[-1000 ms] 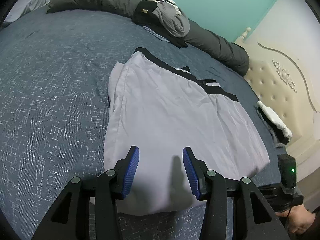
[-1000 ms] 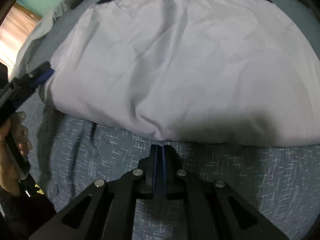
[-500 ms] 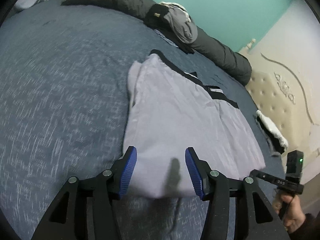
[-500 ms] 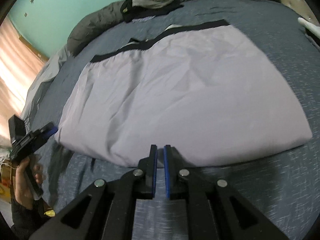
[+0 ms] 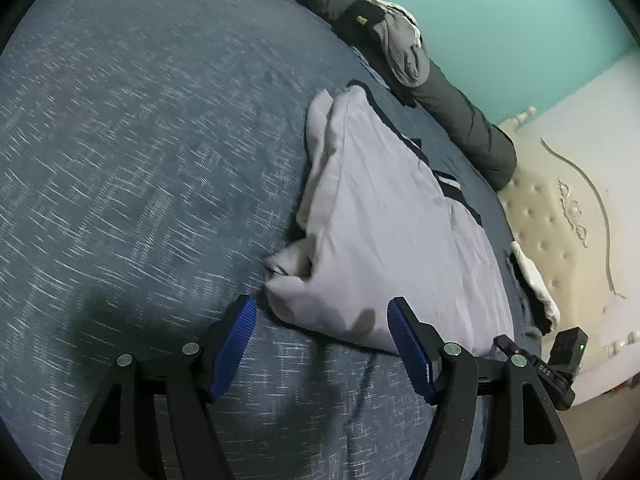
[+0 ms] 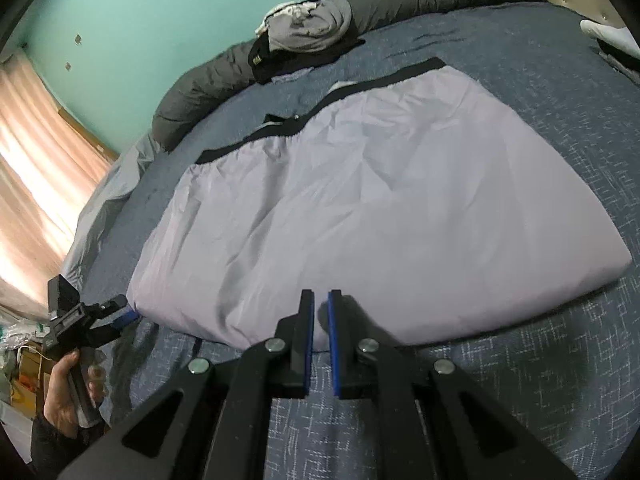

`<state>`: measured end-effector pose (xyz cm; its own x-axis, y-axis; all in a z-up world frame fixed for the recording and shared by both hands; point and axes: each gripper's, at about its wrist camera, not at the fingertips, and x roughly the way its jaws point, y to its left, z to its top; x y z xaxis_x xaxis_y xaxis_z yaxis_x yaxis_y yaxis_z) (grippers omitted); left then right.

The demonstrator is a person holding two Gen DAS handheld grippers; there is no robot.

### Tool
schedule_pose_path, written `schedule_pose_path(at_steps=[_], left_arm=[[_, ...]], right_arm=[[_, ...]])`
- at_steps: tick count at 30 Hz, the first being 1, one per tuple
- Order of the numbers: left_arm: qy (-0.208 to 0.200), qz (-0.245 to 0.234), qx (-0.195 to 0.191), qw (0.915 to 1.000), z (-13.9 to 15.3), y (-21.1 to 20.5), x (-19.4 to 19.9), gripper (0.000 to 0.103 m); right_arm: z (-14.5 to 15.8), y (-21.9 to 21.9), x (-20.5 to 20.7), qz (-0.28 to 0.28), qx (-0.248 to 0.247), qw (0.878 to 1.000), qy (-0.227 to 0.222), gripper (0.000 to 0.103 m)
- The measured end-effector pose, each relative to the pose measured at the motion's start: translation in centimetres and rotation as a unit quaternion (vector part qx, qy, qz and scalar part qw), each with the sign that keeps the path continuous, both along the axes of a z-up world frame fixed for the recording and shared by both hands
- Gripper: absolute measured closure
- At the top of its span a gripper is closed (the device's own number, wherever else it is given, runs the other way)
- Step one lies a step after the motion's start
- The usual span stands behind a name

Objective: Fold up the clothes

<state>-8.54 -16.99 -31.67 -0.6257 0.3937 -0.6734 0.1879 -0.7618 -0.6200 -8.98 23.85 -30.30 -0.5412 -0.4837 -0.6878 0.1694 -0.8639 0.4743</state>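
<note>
A pale lilac garment [image 5: 392, 220] with a black waistband [image 6: 320, 120] lies flat on the blue patterned bedcover [image 5: 140, 160]. Its near left corner is rumpled. My left gripper [image 5: 320, 312] stands wide open just in front of that corner, with nothing between the fingers. In the right wrist view the garment [image 6: 380, 208] spreads out ahead, and my right gripper [image 6: 320, 300] hovers at its near folded edge, jaws parted by a narrow gap, holding nothing. Each gripper shows in the other's view: the right gripper [image 5: 536, 364], and the left gripper [image 6: 120, 316] held by a hand [image 6: 68, 396].
A pile of grey and black clothes [image 6: 308, 28] rests on a rolled dark grey duvet [image 5: 460, 112] along the teal wall. Folded white and black items [image 5: 532, 284] lie by the cream padded headboard [image 5: 560, 208]. A lit curtain [image 6: 32, 160] hangs at the left.
Both grippers have drawn back from the garment's near edge. The right jaws went from shut to slightly parted. The garment's near left corner is now rumpled.
</note>
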Motion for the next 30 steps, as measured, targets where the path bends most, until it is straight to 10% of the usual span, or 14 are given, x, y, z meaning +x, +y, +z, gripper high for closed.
schedule_pose_path(at_steps=[25,30], left_arm=[[-0.026,0.113,0.089,0.9892,-2.4,2.2,-1.9,0.031],[-0.019,0.113,0.067,0.9911,-1.9,2.6,-3.3,0.055]], right_arm=[[-0.3,6.1,0.3,-0.043,-0.081,0.996,0.015,0.096],[-0.4,7.3,0.3,-0.055,-0.086,0.995,0.016,0.096]])
